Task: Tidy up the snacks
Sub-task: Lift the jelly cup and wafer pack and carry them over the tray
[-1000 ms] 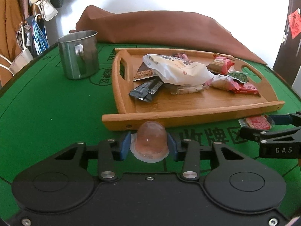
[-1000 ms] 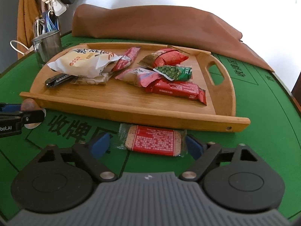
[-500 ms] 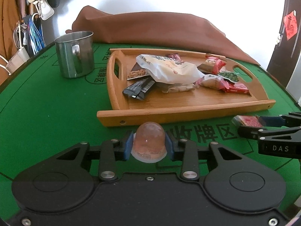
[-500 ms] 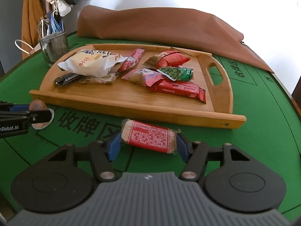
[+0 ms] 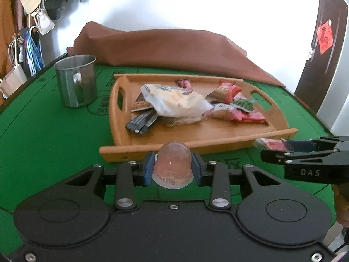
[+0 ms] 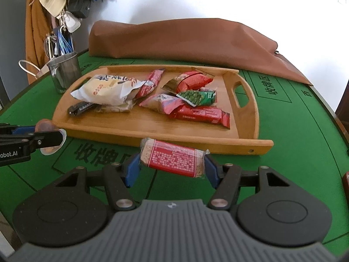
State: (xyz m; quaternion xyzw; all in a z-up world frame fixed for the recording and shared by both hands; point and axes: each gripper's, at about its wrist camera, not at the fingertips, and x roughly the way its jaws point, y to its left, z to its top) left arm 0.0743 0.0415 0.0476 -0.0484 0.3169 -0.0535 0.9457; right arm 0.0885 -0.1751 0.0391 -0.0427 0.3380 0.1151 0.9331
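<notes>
the left tongs [image 5: 172, 167] are clamped on a jelly cup [image 5: 172, 163], low in the frame's centre before the wooden tray [image 5: 196, 146]. the right tongs [image 6: 172, 167] are clamped on a red snack bar [image 6: 173, 157], lifted off the green worktop [image 6: 294, 131] just below the tray's front edge.

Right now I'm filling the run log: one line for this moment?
left gripper: shut on jelly cup | right gripper: shut on red snack bar | both short of tray
</notes>
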